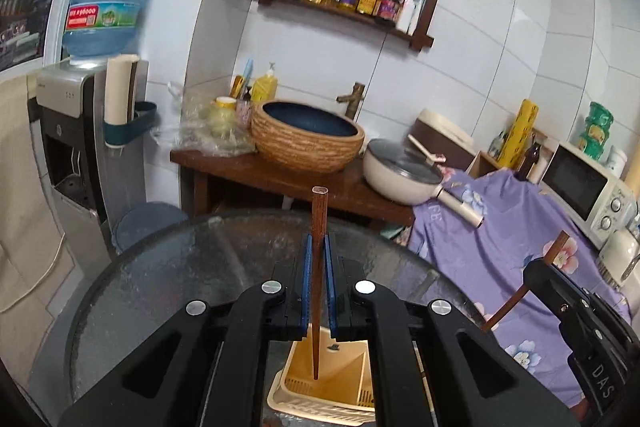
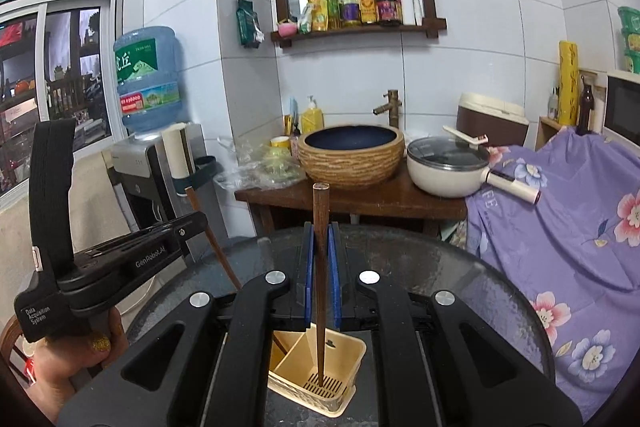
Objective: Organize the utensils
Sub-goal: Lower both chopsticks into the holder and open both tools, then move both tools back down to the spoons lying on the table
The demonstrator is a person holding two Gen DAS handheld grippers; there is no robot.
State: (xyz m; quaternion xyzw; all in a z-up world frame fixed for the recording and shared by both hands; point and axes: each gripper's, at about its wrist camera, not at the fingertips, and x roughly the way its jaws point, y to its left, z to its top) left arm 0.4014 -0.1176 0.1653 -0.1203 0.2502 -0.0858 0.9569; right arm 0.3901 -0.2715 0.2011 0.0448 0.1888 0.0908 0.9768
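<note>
My left gripper (image 1: 318,239) is shut on a brown wooden chopstick (image 1: 319,211) that stands almost upright. Its thin tip hangs inside a yellow plastic utensil holder (image 1: 344,359) on the round glass table (image 1: 180,267). At the right edge, my right gripper (image 1: 538,267) grips a second chopstick (image 1: 508,307). In the right wrist view, my right gripper (image 2: 320,227) is shut on its chopstick (image 2: 321,203), whose tip reaches the slotted floor of the holder's (image 2: 348,379) right compartment. The left gripper (image 2: 192,217), held by a hand (image 2: 80,351), slants its chopstick (image 2: 218,247) into the left compartment.
Behind the table a wooden stand carries a woven-look basin (image 1: 308,139) and a lidded cream pan (image 1: 404,171). A purple floral cloth (image 1: 500,239) covers the counter on the right beside a microwave (image 1: 584,187). A water dispenser (image 1: 80,147) stands at the left.
</note>
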